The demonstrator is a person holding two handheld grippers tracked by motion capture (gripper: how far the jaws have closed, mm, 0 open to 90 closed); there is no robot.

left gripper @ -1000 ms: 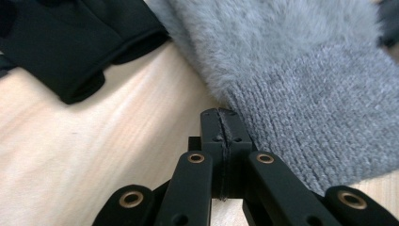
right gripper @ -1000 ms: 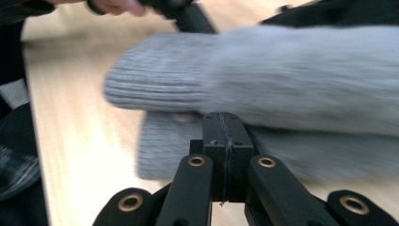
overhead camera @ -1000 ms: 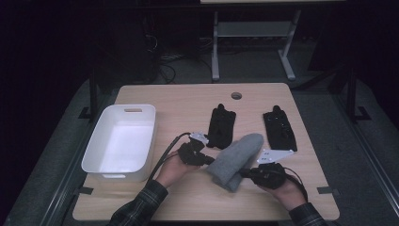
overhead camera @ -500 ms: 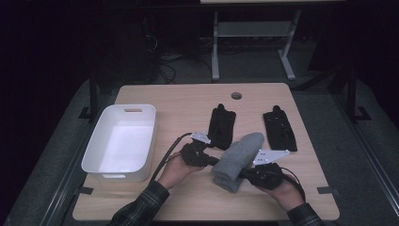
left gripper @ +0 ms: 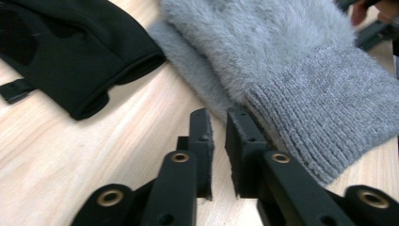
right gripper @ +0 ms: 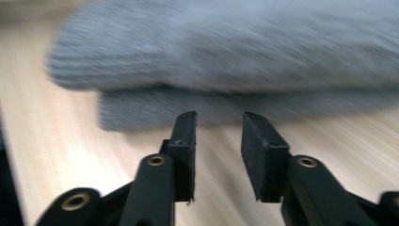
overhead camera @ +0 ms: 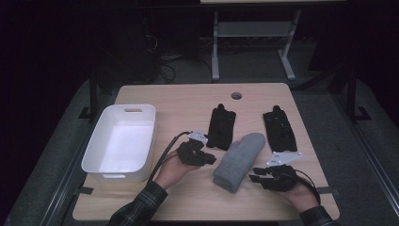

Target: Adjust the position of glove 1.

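while the grey mitten [overhead camera: 238,161] lies on the table [overhead camera: 188,101], both tools [overhead camera: 210,159] [overhead camera: 255,178] have just parted, empty

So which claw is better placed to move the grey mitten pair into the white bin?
Probably the left claw. It sits between the grey mitten pair and the white bin, jaws parted with nothing between them, right at the ribbed cuff. The right claw is on the mittens' far side from the bin.

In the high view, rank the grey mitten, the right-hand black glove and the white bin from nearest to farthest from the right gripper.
From the right gripper:
1. Grey mitten, just to its left.
2. Right-hand black glove, beyond it toward the table's far edge.
3. White bin, far across at the table's left side.
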